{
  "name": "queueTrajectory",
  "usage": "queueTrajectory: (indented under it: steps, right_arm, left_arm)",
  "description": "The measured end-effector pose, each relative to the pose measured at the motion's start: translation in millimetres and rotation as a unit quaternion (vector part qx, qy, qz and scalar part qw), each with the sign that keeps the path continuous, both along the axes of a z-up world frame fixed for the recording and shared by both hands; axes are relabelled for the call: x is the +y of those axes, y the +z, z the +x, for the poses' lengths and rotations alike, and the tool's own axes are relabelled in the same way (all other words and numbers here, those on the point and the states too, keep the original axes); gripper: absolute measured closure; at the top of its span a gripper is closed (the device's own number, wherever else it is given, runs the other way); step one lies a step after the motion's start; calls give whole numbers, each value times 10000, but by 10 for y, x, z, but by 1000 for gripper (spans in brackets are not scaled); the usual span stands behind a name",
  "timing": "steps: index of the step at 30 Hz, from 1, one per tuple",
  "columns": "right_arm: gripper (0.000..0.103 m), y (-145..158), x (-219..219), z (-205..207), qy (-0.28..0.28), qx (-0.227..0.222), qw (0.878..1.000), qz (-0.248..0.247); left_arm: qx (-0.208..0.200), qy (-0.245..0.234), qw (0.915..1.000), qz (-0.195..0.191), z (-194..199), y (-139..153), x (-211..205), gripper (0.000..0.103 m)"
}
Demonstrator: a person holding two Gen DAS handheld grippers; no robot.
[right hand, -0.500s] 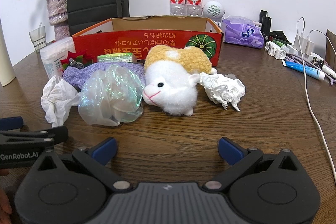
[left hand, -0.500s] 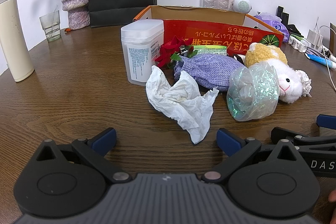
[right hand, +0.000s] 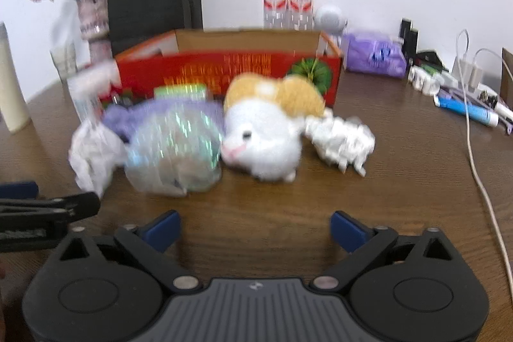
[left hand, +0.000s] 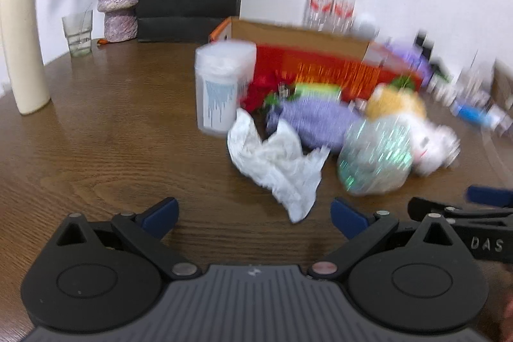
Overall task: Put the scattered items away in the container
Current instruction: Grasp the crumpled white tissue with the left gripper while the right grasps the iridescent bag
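Ahead of the left tool (left hand: 253, 213), bare brown worktop (left hand: 105, 156) runs out to a crumpled white tissue (left hand: 275, 159), whose lowest tip lies just beyond the gap between the blue fingertips (left hand: 160, 213). Jaws spread wide, released, nothing between them. Past the tissue: a translucent white jar (left hand: 221, 88), red flowers (left hand: 256, 92), a purple cloth pouch (left hand: 314, 120). Ahead-right, an iridescent plastic bag (left hand: 375, 159) touches the tissue's right side, with a white-and-yellow plush toy (left hand: 426, 146) behind it. Far ahead stands the red cardboard box (left hand: 320, 66), open top, its near wall just behind the clutter. Wide open worktop ahead-left of this tool, out to a cream bottle (left hand: 22, 44) and a glass (left hand: 78, 32) near the far edge. View blurred.

Ahead of the right tool (right hand: 255, 229), also released, jaws wide and empty, a clear strip of worktop separates the fingertips from the pile. Plush toy (right hand: 266, 140) straight ahead, the iridescent bag (right hand: 173, 156) ahead-left touching it, a second crumpled tissue (right hand: 343, 140) ahead-right beside the toy's back. The first tissue (right hand: 93, 156) lies further left, close to the left tool's finger (right hand: 51, 207) entering at the left edge. The box (right hand: 231, 69) sits behind the pile. Ahead-right, open worktop reaches a white cable (right hand: 481, 169) and small clutter near the worktop's right edge.
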State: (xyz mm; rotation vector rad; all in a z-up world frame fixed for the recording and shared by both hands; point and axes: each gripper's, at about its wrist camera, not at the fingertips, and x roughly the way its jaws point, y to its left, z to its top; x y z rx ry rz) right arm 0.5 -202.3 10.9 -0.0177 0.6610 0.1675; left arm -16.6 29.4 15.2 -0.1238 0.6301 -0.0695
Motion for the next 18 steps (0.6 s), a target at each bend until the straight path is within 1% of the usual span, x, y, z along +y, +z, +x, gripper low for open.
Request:
queueTrajectory:
  steps: [1, 2, 3, 4, 5, 6, 7, 9, 10, 11, 13, 15, 18]
  right_arm:
    - [8, 97, -57, -21, 39, -110, 9999, 93]
    - [8, 174, -65, -28, 116, -222, 9995, 203]
    - [9, 209, -21, -1, 227, -271, 9990, 264]
    - [12, 272, 23, 25, 379, -314, 9984, 295]
    - [16, 324, 90, 60, 512, -340, 9977, 272]
    - [17, 355, 173, 100, 635, -363, 9971, 208]
    - [20, 369, 260, 140, 759, -380, 9963, 148]
    - [32, 369, 422, 205, 932, -364, 9950, 54]
    - [43, 339, 481, 261, 977, -310, 9947, 49]
    - [58, 291, 514, 316, 1020, -223, 9945, 87]
    - [62, 198, 511, 389, 1020, -33, 9946, 201]
    - [64, 203, 430, 319, 925, -134, 9953, 267]
    - [64, 274, 209, 165, 735, -238, 9965, 332]
  left_arm:
    - [-170, -30, 9997, -152, -21, 27, 74, 0]
    - [-303, 5, 9993, -218, -17, 47, 123, 0]
    - [-337, 57, 9992, -202, 12, 61, 142, 0]
    - [-322, 85, 9993, -146, 54, 80, 167, 0]
    - [-287, 62, 9995, -83, 97, 92, 178, 0]
    - [-278, 27, 9996, -36, 130, 98, 178, 0]
    - [-284, 3, 9996, 18, 151, 104, 173, 1]
    - [-279, 22, 9994, 208, 179, 89, 159, 1]
    - [-270, 20, 9993, 250, 182, 83, 159, 1]
    - [-255, 21, 9993, 264, 187, 75, 162, 1]
    - [-249, -20, 9995, 200, 212, 56, 157, 1]
    - [-260, -131, 9994, 197, 263, 48, 86, 1]
    - [-243, -330, 9988, 275, 331, 8, -65, 1]
